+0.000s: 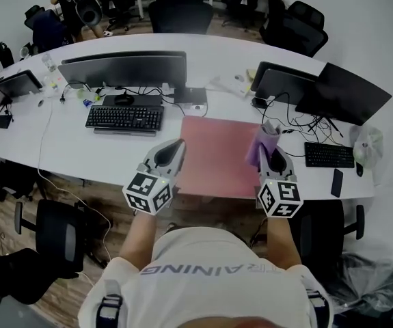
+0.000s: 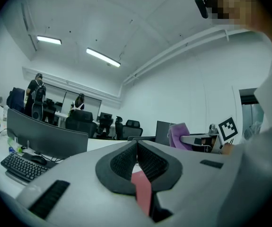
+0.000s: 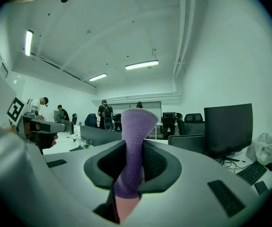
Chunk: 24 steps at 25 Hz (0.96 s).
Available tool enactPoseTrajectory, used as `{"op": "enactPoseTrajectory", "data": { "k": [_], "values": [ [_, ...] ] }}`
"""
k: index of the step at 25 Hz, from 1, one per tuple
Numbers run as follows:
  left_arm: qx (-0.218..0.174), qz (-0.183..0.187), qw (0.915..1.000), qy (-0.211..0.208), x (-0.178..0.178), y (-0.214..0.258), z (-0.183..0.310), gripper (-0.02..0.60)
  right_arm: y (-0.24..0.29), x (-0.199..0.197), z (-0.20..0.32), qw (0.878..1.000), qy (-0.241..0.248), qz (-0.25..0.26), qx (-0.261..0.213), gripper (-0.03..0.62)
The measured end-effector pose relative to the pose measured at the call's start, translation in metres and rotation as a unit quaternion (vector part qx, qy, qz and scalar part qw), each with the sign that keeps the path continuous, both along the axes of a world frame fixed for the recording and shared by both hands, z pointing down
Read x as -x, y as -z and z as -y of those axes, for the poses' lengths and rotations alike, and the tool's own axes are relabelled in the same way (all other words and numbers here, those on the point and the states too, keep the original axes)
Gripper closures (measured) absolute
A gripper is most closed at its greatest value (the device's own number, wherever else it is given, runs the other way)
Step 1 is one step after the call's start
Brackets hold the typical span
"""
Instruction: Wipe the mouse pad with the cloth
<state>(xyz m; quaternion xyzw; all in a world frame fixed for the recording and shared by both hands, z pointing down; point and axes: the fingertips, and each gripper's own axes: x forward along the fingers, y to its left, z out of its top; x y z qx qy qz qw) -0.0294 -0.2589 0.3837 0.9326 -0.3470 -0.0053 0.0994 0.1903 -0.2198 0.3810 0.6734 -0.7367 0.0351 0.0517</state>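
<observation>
The right gripper's [image 3: 135, 151] dark ribbed pads were pressed from both sides onto a purple cloth [image 3: 135, 131]. The cloth filled the gap between them and stood up past the tips in a rounded, folded end. In the head view that gripper [image 1: 271, 156] sat over the right side of the red mouse pad [image 1: 213, 157], with the cloth [image 1: 264, 146] overlapping the pad's right edge. Whether the cloth touched the pad could not be told.

The left gripper's [image 2: 136, 148] pads met at the tips with nothing caught between them. Only a sliver of the red mouse pad [image 2: 142, 189] showed through the opening lower down. In the head view the left gripper [image 1: 177, 147] hung over the pad's near left edge, well apart from the right one, and each carried its marker cube nearest the person.

The pad lay flat on the long white table [image 1: 59, 152], close to its near edge. Just to the pad's left was a black keyboard [image 1: 124, 117], with a wide monitor [image 1: 124, 68] behind it. To the right, past a tangle of cables, stood two more dark screens [image 1: 340, 91], a second keyboard [image 1: 328, 154] and a phone [image 1: 337, 182] lying flat. From the left gripper's view, the purple cloth [image 2: 178, 135] showed off to the right, upright in the other gripper.
</observation>
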Motion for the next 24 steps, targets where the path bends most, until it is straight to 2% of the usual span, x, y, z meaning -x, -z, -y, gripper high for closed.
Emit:
{"op": "enactPoseTrajectory", "data": {
  "k": [9, 24],
  "values": [
    [-0.006, -0.001, 0.9999, -0.010, 0.023, 0.003, 0.007, 0.550, 0.005, 0.028, 0.006, 1.000, -0.001, -0.005, -0.003, 0.496],
    [-0.001, -0.001, 0.9998, -0.017, 0.004, 0.000, 0.015, 0.551, 0.000, 0.014, 0.012, 1.000, 0.007, 0.002, 0.009, 0.496]
  ]
}}
